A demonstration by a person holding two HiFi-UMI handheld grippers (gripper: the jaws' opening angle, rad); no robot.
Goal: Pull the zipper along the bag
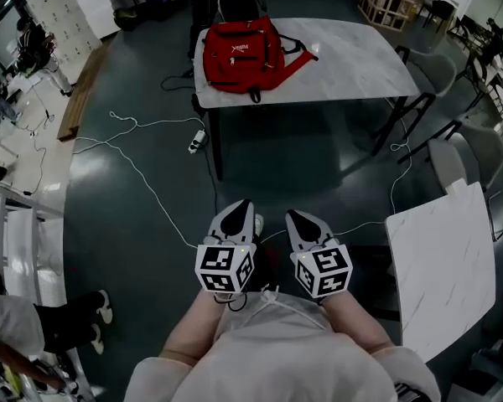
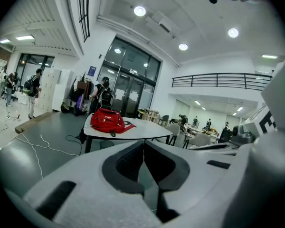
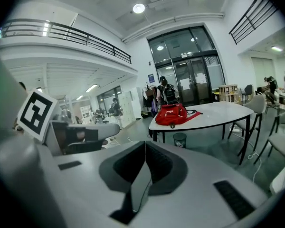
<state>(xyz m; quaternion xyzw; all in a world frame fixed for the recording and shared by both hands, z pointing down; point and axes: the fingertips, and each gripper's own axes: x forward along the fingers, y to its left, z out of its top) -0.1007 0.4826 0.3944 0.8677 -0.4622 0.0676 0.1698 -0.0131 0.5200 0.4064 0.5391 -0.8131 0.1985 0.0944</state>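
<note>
A red backpack lies on the left part of a white marble-look table, far ahead of me. It is also in the left gripper view and the right gripper view, small and distant. My left gripper and right gripper are held side by side close to my body, well short of the table. Both have their jaws pressed together with nothing between them. The bag's zipper is too far off to make out.
White cables and a power strip trail over the dark floor left of the table. A second white table stands at my right, with chairs behind it. People stand near the glass doors.
</note>
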